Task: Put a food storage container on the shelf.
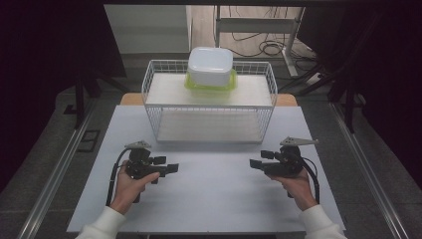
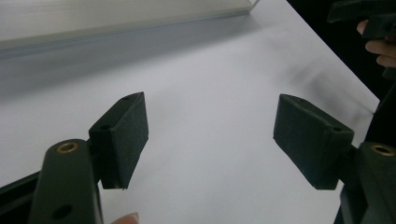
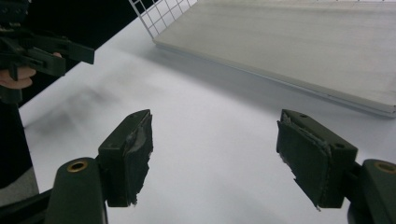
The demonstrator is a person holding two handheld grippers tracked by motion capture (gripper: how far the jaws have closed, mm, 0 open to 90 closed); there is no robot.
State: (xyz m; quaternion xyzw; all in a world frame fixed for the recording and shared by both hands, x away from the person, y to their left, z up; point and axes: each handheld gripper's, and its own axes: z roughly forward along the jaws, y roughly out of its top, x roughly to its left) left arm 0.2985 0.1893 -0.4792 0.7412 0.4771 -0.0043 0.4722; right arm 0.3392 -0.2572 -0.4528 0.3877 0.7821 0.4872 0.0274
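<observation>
A white wire rack point(image 1: 209, 102) with two shelves stands at the back of the white table point(image 1: 209, 199). On its top shelf sits a white plastic container point(image 1: 210, 65) upside down on its green lid point(image 1: 211, 85). My left gripper point(image 1: 171, 168) is held low at the left, pointing right, open and empty; its pads point(image 2: 123, 135) stand wide apart over bare table. My right gripper point(image 1: 255, 163) is at the right, pointing left, open and empty, its worn pads point(image 3: 133, 154) wide apart. The rack's lower shelf point(image 3: 299, 51) lies ahead of it.
The table's bare middle lies between the two grippers. Dark floor, metal rails and black stands flank the table. Cables lie on the floor behind the rack. The other hand and its gripper point(image 3: 32, 51) appear at the far left of the right gripper view.
</observation>
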